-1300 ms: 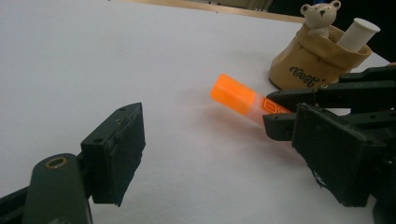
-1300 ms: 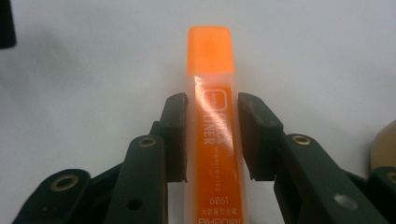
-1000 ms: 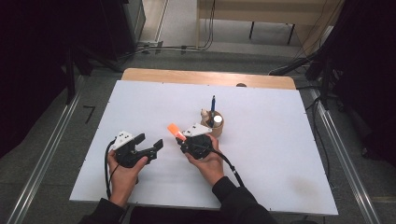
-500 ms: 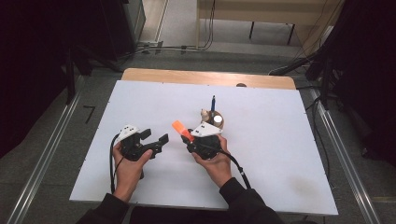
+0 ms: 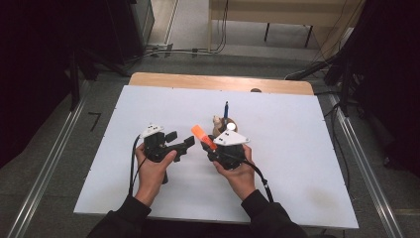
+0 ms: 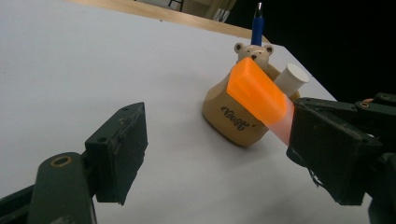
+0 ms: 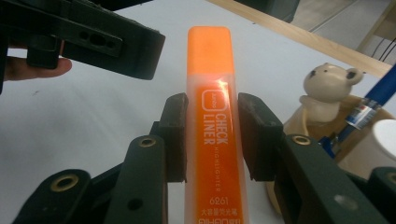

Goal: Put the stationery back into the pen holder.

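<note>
My right gripper (image 5: 212, 148) (image 7: 210, 140) is shut on an orange highlighter (image 5: 200, 134) (image 7: 209, 60), gripped by its barrel with the capped end pointing away. My left gripper (image 5: 181, 140) (image 6: 224, 158) stands open just left of it, with nothing between its jaws. The highlighter's cap (image 6: 256, 88) sits off to the right of the left gripper's opening. Behind stands a tan bear-shaped pen holder (image 5: 221, 127) (image 6: 233, 119) (image 7: 327, 84) on the white table (image 5: 297, 148). It holds a blue pen (image 5: 226, 109) (image 6: 257, 28) (image 7: 376, 100) and a white cylinder (image 5: 231, 127) (image 6: 292, 78).
The wooden strip (image 5: 198, 81) runs along the table's far edge. Metal rails (image 5: 44, 168) flank the table on both sides. Dark equipment and cables lie on the floor beyond. A person's hand (image 5: 153, 173) holds each gripper near the front edge.
Both hands have moved to the right and risen a little, carrying the highlighter closer to the bear holder. The left gripper has followed the highlighter, still open.
</note>
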Demonstrator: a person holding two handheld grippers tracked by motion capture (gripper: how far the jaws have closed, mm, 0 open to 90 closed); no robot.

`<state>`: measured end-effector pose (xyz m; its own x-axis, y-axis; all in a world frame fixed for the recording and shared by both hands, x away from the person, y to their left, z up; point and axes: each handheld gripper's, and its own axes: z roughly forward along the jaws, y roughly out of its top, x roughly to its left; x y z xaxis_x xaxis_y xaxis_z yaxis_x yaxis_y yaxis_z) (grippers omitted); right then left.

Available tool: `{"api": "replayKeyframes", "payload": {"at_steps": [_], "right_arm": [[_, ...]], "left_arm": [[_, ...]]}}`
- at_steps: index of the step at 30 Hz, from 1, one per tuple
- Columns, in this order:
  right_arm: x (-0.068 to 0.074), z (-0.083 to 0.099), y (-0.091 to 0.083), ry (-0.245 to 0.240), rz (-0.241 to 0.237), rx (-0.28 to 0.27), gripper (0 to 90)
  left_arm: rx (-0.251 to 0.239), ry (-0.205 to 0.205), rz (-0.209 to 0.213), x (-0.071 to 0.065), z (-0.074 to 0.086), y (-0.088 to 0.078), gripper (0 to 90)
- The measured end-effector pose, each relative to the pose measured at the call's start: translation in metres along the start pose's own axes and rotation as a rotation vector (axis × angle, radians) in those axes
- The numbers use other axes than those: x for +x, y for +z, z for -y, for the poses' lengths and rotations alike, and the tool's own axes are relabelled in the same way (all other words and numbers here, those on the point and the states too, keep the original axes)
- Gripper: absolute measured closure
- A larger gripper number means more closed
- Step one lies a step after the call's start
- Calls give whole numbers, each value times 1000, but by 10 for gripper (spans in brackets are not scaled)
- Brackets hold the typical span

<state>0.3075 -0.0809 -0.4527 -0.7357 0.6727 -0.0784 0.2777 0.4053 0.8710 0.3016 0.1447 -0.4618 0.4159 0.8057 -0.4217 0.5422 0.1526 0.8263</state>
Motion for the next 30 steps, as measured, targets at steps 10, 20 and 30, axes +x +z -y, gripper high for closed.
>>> {"api": "replayKeyframes", "payload": {"at_steps": [10,20,30], "right_arm": [[-4,4,-4,9,12,0,629],[-8,7,-8,12,23,-13,630],[-14,9,-14,19,34,-22,629]], "left_arm": [[8,1,26,-12,-4,12,201],[25,-15,60,-21,-6,24,224],[45,-27,104,-31,-7,36,275]]}}
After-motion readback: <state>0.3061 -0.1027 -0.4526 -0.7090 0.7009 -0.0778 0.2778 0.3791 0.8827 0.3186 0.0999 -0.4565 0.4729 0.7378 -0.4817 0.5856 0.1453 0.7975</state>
